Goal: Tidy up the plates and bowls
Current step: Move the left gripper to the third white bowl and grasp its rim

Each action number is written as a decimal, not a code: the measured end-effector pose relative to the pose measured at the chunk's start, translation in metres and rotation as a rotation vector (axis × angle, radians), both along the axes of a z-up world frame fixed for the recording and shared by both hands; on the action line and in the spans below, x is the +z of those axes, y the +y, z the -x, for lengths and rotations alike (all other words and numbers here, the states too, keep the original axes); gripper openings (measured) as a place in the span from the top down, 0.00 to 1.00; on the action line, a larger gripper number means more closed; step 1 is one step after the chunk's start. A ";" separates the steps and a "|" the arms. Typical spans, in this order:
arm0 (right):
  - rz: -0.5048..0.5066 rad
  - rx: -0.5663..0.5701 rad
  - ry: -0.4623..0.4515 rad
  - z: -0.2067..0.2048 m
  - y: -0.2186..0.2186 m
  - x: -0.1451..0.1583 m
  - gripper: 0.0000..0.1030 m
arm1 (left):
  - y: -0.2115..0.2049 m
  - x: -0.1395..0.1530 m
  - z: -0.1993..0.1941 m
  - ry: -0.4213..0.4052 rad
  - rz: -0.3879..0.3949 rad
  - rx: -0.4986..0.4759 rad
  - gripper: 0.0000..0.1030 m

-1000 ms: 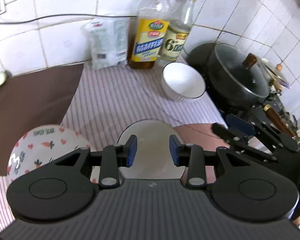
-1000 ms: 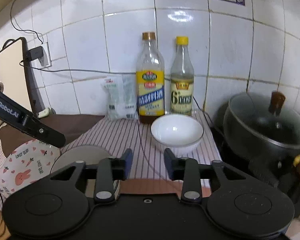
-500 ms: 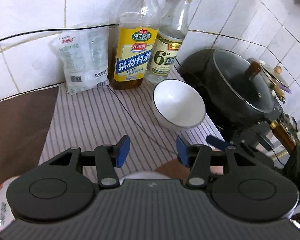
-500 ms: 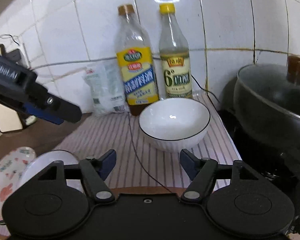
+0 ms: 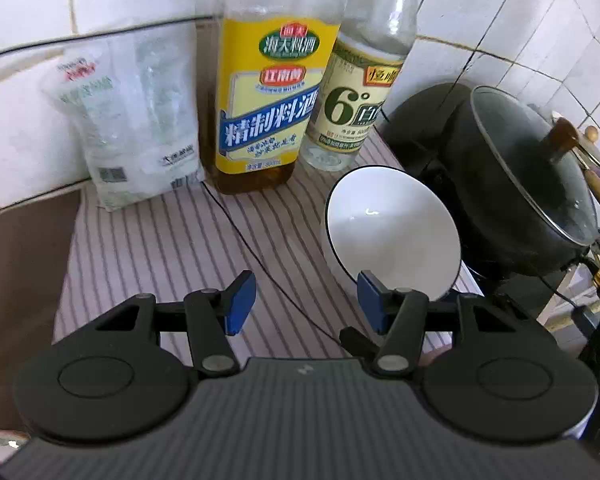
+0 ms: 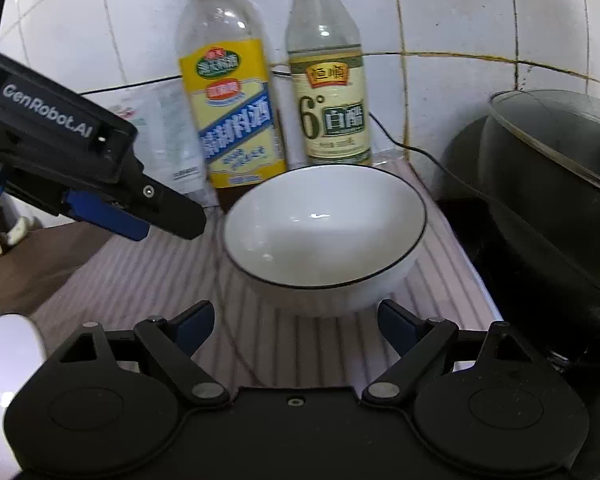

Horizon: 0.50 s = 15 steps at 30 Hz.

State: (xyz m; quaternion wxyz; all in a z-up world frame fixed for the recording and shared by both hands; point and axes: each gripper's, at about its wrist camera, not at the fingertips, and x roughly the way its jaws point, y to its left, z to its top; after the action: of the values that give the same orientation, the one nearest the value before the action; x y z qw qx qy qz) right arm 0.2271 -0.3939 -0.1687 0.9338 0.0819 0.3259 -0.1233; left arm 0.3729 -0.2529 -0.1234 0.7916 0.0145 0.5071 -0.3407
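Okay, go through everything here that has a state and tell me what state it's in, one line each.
White bowl: upright, empty, on the striped cloth.
Pot: lid on.
Yellow-label bottle: upright.
Vinegar bottle: upright.
Left gripper: jaws opening, nothing between them.
Right gripper: jaws opening, nothing gripped.

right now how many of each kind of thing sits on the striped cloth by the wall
bottles: 2, the yellow-label bottle and the white vinegar bottle
bowls: 1, the white bowl
bags: 1, the clear plastic bag
total: 4
The lidded black pot stands just off the striped cloth, so it is left out.
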 end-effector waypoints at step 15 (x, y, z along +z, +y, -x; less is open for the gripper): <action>0.077 -0.036 0.025 -0.023 -0.006 -0.012 0.11 | -0.018 -0.033 -0.030 0.187 0.055 0.069 0.73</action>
State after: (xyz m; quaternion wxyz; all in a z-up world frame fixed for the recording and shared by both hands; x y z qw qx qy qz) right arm 0.2502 -0.3994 -0.1811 0.9298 0.0504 0.3309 -0.1533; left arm 0.4028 -0.2710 -0.1562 0.7522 -0.0569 0.5694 -0.3268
